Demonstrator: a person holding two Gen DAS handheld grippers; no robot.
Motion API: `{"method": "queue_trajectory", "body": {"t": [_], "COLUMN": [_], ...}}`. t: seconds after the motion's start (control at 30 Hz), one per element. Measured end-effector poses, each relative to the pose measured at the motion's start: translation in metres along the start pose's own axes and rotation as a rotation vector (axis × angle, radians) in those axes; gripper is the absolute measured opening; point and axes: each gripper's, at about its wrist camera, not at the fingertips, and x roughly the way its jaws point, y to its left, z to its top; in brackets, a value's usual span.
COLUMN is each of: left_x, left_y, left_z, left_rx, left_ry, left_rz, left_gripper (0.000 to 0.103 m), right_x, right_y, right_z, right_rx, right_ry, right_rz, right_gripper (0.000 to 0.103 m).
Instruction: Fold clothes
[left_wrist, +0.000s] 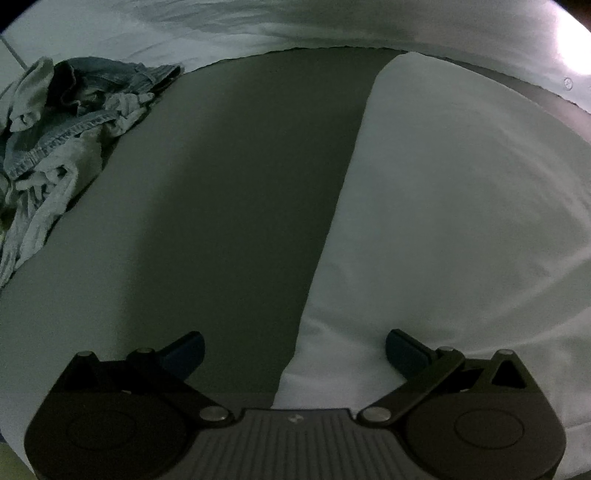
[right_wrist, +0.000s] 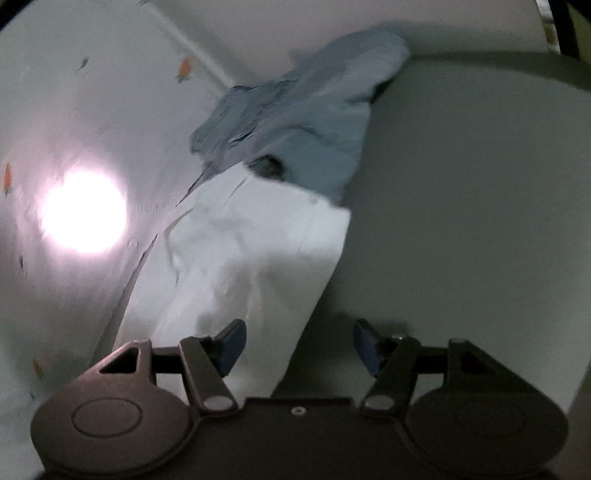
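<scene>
White garment (left_wrist: 443, 221): folded flat into a long panel, lying on the grey-green work surface (left_wrist: 221, 221), right of centre in the left wrist view.

Handling (judged): thin woven cloth, light, limp, not fragile; likely to sag and slide out of its fold if lifted by one point. Best taken at the two near corners or along the straight folded edge, one gripper to each.

Orientation: long axis runs away from the left gripper (left_wrist: 294, 349) towards the far edge of the surface; near end lies between its fingers. In the right wrist view the same panel (right_wrist: 240, 266) runs diagonally up to a blue garment (right_wrist: 303, 110).

Left gripper: fingers spread wide, holding nothing.
Right gripper (right_wrist: 298, 345): fingers apart, empty.

Also present: heap of denim and pale clothes (left_wrist: 59, 129), far left, well apart.
</scene>
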Motion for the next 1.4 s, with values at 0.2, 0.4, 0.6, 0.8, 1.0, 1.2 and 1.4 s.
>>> {"method": "queue_trajectory", "body": {"t": [0.2,0.4,0.6,0.8,1.0,1.2,1.4], "left_x": [-0.005,-0.006,0.0,0.006,0.016,0.015,0.016], "left_y": [-0.011,-0.011,0.002,0.015,0.032,0.031,0.031], "left_z": [-0.002,-0.001,0.001,0.001,0.002,-0.002,-0.004], "left_rx": [0.026,0.024,-0.014,-0.05,-0.096,-0.07,-0.056], "left_ry": [-0.027,-0.026,-0.006,0.011,0.043,0.015,0.004], "left_rz": [0.057,0.057,-0.016,-0.093,-0.195,-0.207,-0.22], "left_gripper": [0.103,0.103,0.103,0.103,0.103,0.103,0.103], "right_x": [0.031,0.06,0.065,0.059,0.056,0.05,0.055], "right_y": [0.004,-0.008,-0.064,-0.003,0.064,0.119,0.175], "right_z": [0.017,0.015,-0.034,-0.055,-0.072,-0.102,-0.143], "right_rx": [0.01,0.291,1.021,0.971,0.912,0.834,0.743], "right_ry": [0.005,0.023,-0.013,0.006,0.097,0.222,0.383], "right_rz": [0.018,0.117,0.576,0.745,0.855,0.91,0.905], "right_gripper": [0.067,0.035,0.017,0.014,0.014,0.014,0.014]}}
